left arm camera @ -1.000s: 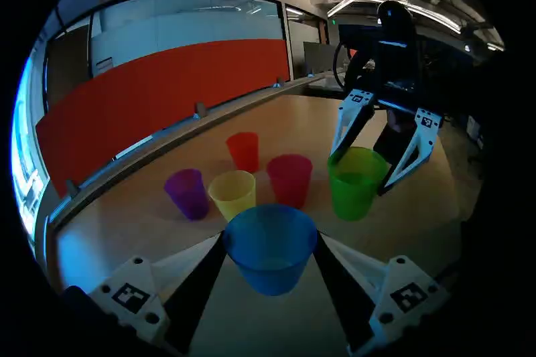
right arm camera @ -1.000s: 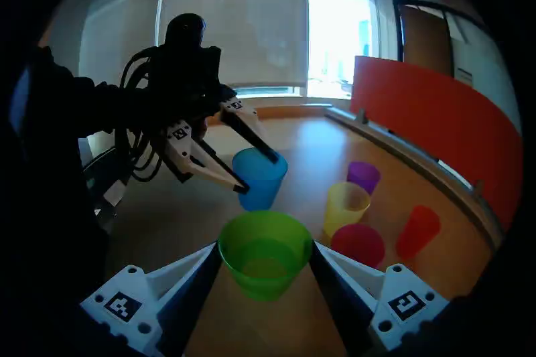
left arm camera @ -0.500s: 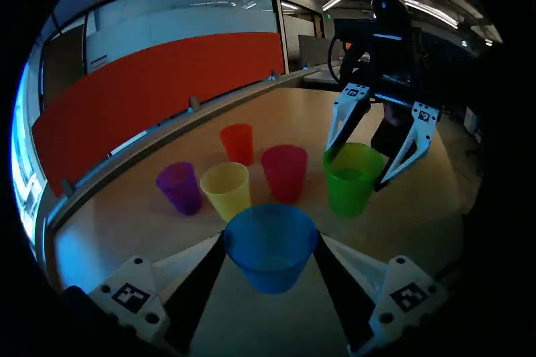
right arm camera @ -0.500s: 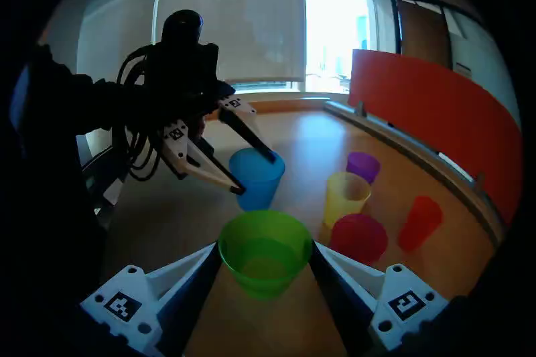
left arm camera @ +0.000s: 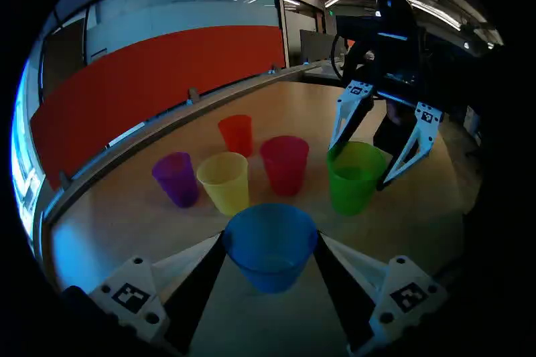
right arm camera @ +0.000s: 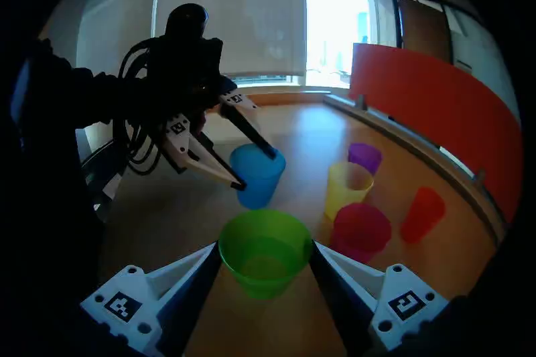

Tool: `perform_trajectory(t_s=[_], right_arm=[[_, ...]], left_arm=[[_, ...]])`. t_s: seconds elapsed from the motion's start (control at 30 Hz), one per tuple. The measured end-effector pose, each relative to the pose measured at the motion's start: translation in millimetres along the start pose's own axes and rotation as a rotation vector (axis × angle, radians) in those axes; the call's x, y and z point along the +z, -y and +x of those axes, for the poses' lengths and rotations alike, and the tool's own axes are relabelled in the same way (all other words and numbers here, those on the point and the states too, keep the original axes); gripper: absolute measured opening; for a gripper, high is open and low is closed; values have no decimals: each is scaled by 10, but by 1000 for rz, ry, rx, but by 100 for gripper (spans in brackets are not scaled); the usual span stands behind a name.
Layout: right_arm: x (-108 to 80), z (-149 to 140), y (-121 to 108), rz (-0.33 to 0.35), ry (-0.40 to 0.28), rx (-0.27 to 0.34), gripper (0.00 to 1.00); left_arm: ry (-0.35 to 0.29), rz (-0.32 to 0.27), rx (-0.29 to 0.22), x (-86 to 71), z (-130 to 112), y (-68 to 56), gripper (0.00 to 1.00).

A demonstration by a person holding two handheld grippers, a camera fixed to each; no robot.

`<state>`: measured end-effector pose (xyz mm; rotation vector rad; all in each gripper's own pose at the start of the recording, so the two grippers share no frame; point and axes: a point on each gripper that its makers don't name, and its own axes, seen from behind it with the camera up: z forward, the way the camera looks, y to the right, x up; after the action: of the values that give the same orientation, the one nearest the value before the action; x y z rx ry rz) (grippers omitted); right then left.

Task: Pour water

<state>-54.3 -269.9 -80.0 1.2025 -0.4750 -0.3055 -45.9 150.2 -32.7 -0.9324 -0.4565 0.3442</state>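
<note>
In the left gripper view my left gripper (left arm camera: 269,250) is shut on a blue cup (left arm camera: 270,244), held upright over the wooden table (left arm camera: 127,213). Farther off, at the right, my right gripper (left arm camera: 358,168) is shut on a green cup (left arm camera: 354,176). In the right gripper view the green cup (right arm camera: 265,252) sits between my right gripper's (right arm camera: 265,256) fingers, upright, with some liquid at its bottom. Beyond it the left gripper (right arm camera: 256,169) grips the blue cup (right arm camera: 257,174), held by a dark-sleeved arm.
Purple (left arm camera: 175,178), yellow (left arm camera: 224,181), pink (left arm camera: 285,163) and red (left arm camera: 236,134) cups stand in a cluster mid-table. The same cups stand right of the green cup: purple (right arm camera: 364,157), yellow (right arm camera: 348,188), pink (right arm camera: 360,231), red (right arm camera: 423,213). An orange wall panel (left arm camera: 147,82) lines the table's far edge.
Both grippers keep their cups. The standing cups have shifted slightly left in the left gripper view, and the pink cup sits closer to the green one in the right gripper view.
</note>
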Motion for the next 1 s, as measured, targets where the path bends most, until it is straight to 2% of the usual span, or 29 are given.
perform_trajectory(t_s=[0.6, 1.0], right_arm=[[47, -106, -11, 4, 30, -10, 93], [101, -159, -23, 4, 40, -15, 93]], left_arm=[[21, -15, -9, 102, -135, -53, 89], [14, -16, -17, 99, -160, -51, 89]])
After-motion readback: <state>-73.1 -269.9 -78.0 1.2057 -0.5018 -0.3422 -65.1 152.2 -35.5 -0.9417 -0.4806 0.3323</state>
